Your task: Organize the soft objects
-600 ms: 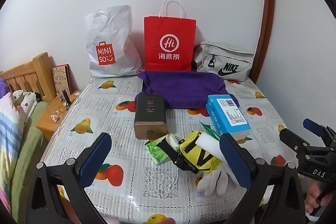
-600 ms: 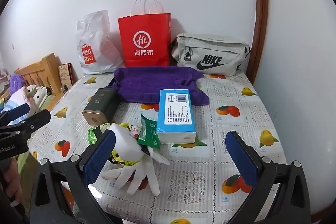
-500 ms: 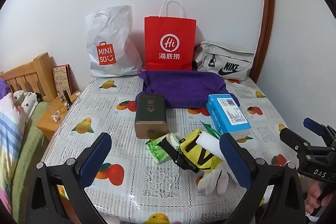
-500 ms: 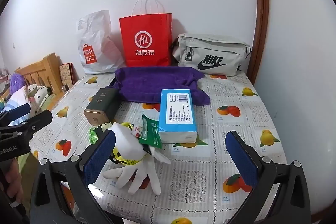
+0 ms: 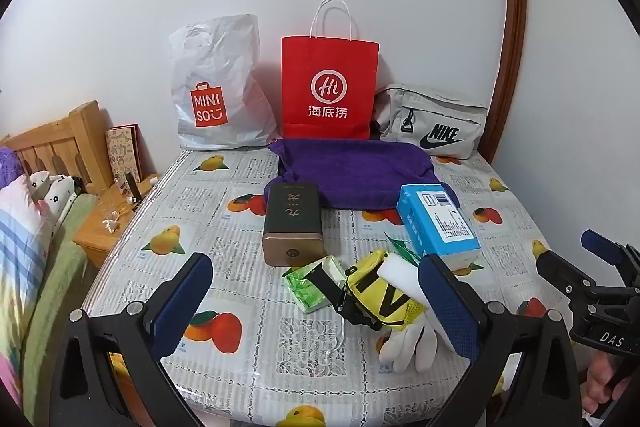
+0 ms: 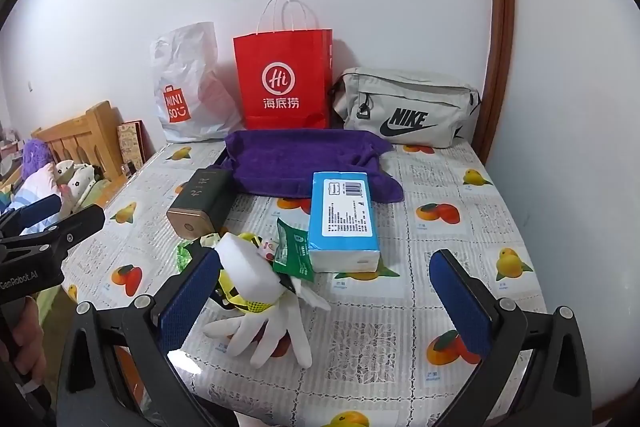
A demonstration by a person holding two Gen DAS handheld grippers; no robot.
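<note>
A white glove (image 5: pixel 408 343) (image 6: pixel 272 331) lies near the table's front edge, under a white sponge block (image 6: pixel 248 269) and a small yellow pouch (image 5: pixel 380 291). A blue tissue pack (image 5: pixel 438 223) (image 6: pixel 344 219) lies behind them, with green packets (image 5: pixel 308 281) (image 6: pixel 294 253) beside it. A purple towel (image 5: pixel 352 171) (image 6: pixel 300 159) lies further back. My left gripper (image 5: pixel 316 303) is open above the front edge, before the pouch. My right gripper (image 6: pixel 324 303) is open, the glove between its fingers' line of sight. Both are empty.
A dark tin box (image 5: pixel 292 223) (image 6: pixel 200 203) lies left of the pile. A white Miniso bag (image 5: pixel 216 87), a red paper bag (image 5: pixel 330 87) and a grey Nike bag (image 5: pixel 436 125) stand against the wall. A bed and wooden nightstand (image 5: pixel 104 223) are at left.
Both views have shifted very slightly; the objects on the table have not moved and both grippers stay open.
</note>
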